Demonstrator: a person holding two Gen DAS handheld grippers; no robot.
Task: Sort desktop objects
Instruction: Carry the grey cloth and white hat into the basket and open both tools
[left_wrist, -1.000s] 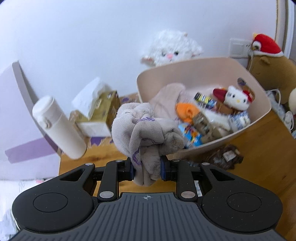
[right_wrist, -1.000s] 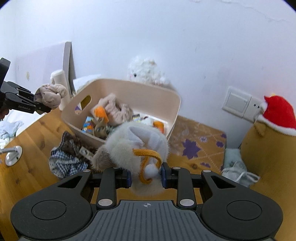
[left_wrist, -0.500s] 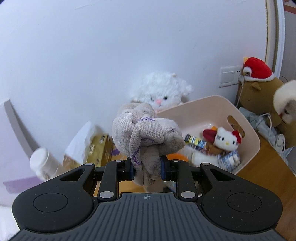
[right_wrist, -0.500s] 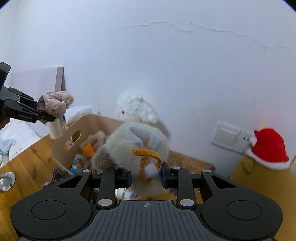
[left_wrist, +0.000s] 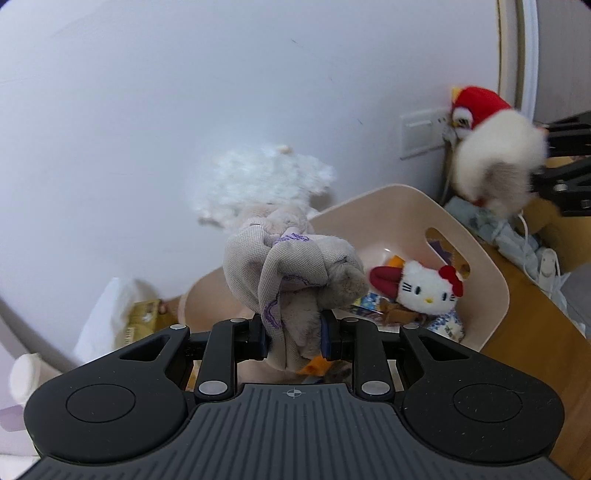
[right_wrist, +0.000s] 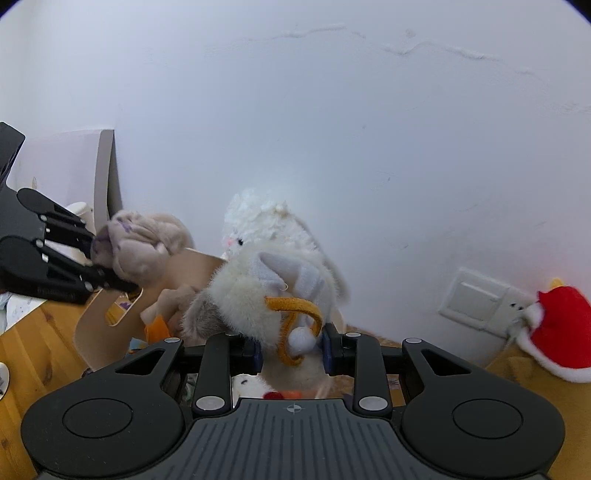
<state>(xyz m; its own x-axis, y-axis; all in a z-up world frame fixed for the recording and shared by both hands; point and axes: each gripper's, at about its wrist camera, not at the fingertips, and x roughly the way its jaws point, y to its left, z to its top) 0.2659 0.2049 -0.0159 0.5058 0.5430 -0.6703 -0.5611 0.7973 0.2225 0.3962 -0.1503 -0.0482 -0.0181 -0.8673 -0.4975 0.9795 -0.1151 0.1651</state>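
Two plush toys are clamped, one per hand-held gripper, above the beige bin (left_wrist: 491, 280) crowded with toys.

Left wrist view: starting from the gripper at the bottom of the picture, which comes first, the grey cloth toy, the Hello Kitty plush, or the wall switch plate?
Nearest the left gripper first:
1. Grey cloth toy, clamped between its fingers, centre.
2. Hello Kitty plush, inside the beige bin, right of centre.
3. Wall switch plate, on the wall behind the bin, upper right.
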